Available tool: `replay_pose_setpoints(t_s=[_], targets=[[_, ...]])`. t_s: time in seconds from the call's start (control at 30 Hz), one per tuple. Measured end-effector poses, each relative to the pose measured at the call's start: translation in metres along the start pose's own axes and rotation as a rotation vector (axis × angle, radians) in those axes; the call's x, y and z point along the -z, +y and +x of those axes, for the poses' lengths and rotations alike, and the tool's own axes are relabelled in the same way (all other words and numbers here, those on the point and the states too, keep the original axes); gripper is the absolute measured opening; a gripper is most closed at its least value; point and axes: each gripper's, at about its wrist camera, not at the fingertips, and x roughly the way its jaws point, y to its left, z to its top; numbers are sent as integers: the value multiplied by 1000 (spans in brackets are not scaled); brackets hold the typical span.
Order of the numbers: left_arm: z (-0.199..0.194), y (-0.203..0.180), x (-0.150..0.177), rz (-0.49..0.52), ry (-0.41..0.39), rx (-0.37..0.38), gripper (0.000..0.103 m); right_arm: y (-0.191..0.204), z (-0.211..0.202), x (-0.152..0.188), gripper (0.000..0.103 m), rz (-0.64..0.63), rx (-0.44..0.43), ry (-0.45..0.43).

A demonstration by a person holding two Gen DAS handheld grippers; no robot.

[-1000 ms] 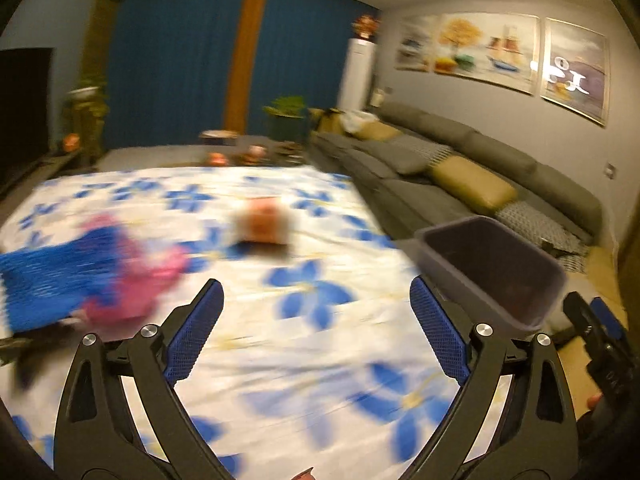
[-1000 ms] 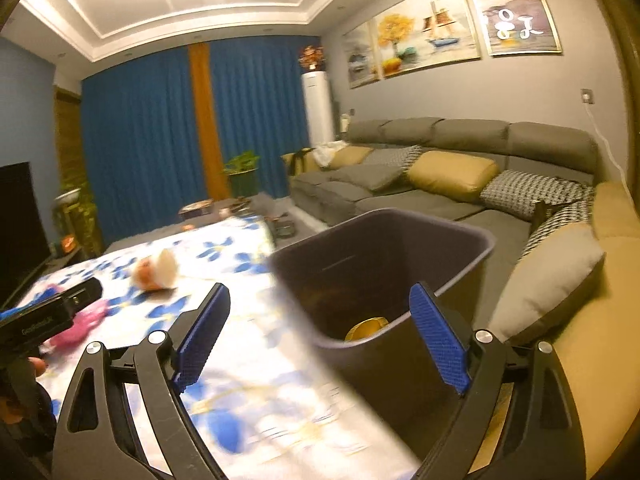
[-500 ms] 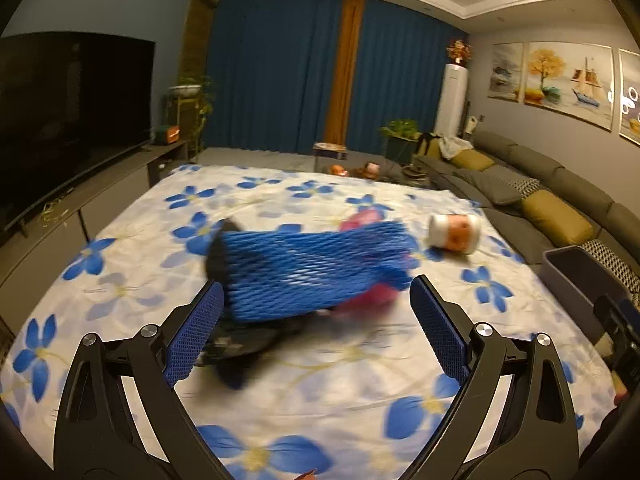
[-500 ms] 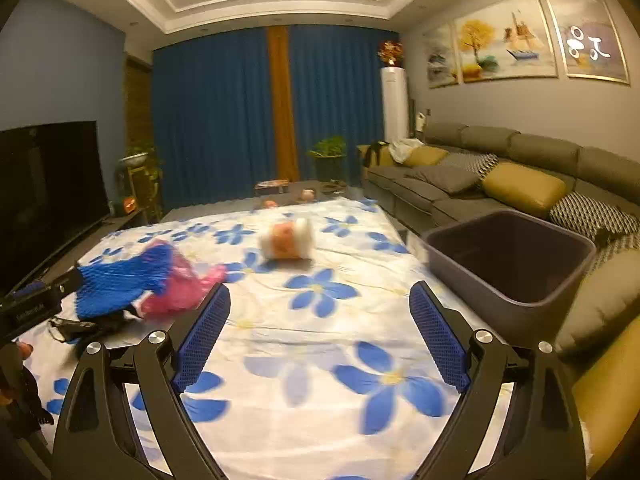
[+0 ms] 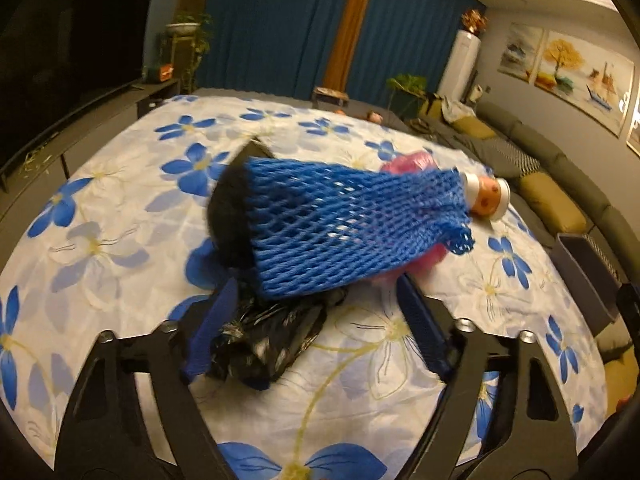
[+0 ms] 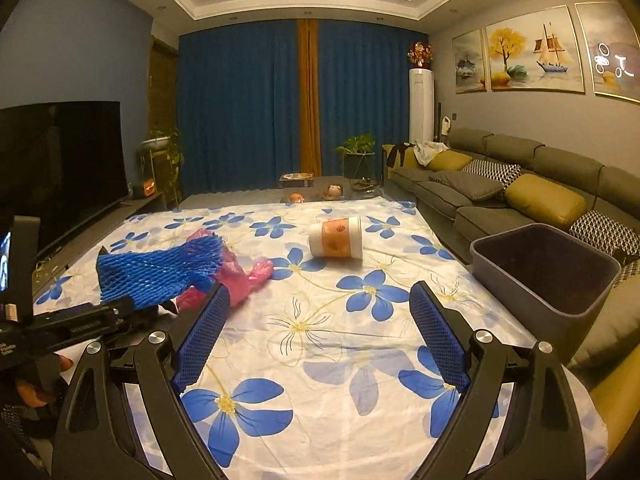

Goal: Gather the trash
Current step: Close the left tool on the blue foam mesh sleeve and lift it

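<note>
Blue foam net (image 5: 344,228) between left tongs (image 5: 316,320), just closing, not yet pinching; right tongs (image 6: 320,332) spread, empty.

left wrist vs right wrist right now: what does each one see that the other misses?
Left wrist only: the crumpled black plastic bag lying between the left gripper fingers, whose jaws have just been closing but do not yet press on it.

Right wrist only: the open right gripper with nothing between its fingers, and the gray bin seen whole with its dark inside.

Both: the blue foam net, the pink plastic bag, the tipped paper cup, the flowered cloth and the sofa.
</note>
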Motion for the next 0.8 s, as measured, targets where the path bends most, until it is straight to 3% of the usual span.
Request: replay_pose_setpoints(t_s=[0.17, 0.37, 0.8], targets=[[15, -9, 2, 38, 46, 22, 38, -5, -1, 2, 88, 7, -2, 6], [20, -20, 8, 69, 76, 59, 11, -10, -2, 3, 88, 25, -6, 14], [-27, -67, 33, 169, 29, 209, 8, -6, -3, 4, 88, 20, -18, 21]])
